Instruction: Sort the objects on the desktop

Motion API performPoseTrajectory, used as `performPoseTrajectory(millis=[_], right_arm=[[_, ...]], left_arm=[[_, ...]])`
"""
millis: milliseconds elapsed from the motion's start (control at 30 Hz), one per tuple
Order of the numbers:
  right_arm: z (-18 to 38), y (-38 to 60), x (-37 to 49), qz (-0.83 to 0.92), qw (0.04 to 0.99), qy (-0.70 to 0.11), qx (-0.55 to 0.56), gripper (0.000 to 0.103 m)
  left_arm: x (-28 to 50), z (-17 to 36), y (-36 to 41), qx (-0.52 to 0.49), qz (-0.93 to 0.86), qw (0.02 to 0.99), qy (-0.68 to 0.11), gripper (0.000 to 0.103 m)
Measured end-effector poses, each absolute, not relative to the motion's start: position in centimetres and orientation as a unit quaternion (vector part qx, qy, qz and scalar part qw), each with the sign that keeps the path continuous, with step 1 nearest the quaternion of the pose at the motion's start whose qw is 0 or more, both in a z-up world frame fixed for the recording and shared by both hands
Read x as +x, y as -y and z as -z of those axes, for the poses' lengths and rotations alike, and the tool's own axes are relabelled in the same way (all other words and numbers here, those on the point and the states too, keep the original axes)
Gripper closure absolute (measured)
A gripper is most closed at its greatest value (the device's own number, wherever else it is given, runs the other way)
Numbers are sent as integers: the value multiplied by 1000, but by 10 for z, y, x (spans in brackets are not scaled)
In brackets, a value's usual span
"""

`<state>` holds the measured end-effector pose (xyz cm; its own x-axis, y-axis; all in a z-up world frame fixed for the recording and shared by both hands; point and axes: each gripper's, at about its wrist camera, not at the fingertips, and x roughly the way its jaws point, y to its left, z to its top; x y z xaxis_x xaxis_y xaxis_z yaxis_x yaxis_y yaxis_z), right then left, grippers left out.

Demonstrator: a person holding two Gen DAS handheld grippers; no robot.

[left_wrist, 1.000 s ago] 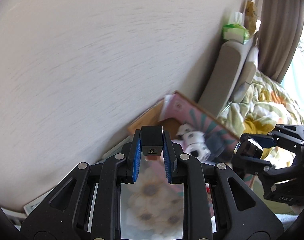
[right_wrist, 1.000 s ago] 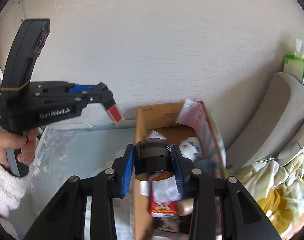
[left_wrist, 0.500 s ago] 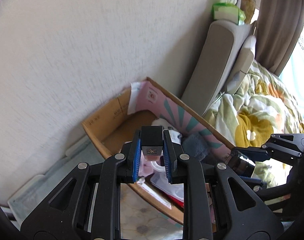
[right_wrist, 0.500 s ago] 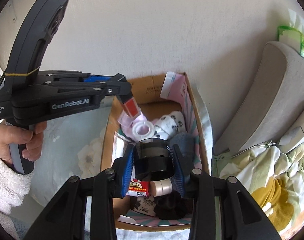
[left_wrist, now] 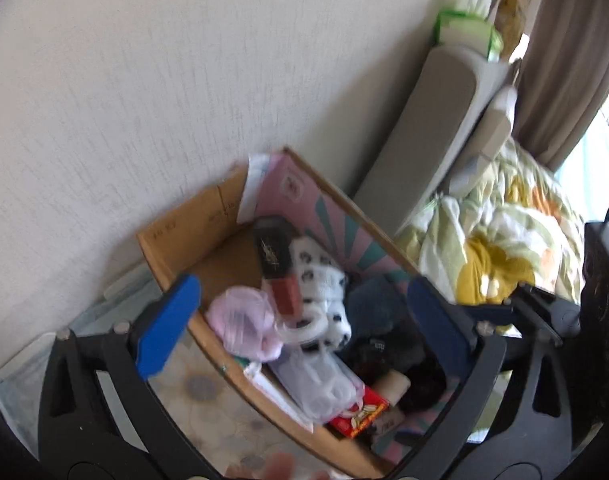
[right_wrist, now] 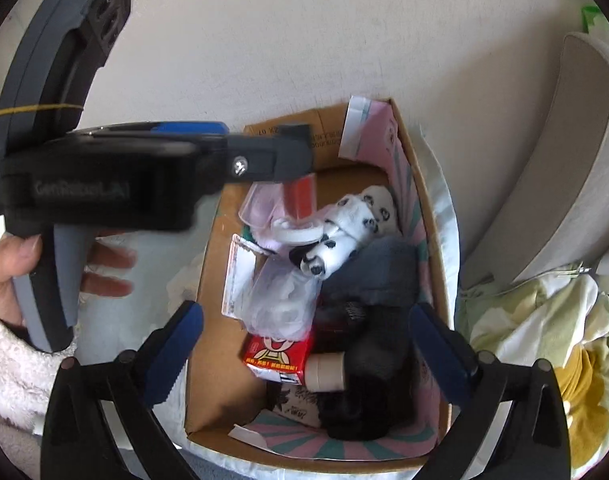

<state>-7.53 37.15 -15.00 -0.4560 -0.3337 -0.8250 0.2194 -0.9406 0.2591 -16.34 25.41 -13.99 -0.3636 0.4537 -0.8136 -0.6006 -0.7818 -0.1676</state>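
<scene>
Looking down into the cardboard box (left_wrist: 176, 248) against the wall, already heaped with panda-print socks (right_wrist: 344, 232), a clear bag (right_wrist: 280, 300) and a red carton (right_wrist: 278, 356)

Held right above it: the left gripper (left_wrist: 302, 316) and the right gripper (right_wrist: 308, 356), both with jaws just swung apart to full spread, nothing left between the blue pads of either

Dropped from the left: the black-capped red case (left_wrist: 274, 264), clamped a moment ago, now lying loose at the far end of the box beside the socks, clear of the claw

Released from the right: a black roll, no longer in the jaws, hard to pick out among the dark things at the near end; cannot say just where landed

Reads as two more desktop objects sorted away; free now to lift out and fetch the next
</scene>
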Motion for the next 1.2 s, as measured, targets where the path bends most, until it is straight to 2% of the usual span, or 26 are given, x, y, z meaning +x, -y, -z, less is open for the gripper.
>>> performPoseTrajectory(millis=[300, 533, 1200], right_arm=[[138, -368, -59, 863, 159, 58, 476, 0], [126, -362, -58, 871, 139, 50, 468, 0], [67, -271, -53, 882, 89, 5, 463, 0]], left_arm=[[-160, 157, -254, -465, -822, 321, -70, 0], [-156, 148, -239, -457, -837, 296, -53, 0], [-99, 70, -75, -408, -908, 91, 34, 0]])
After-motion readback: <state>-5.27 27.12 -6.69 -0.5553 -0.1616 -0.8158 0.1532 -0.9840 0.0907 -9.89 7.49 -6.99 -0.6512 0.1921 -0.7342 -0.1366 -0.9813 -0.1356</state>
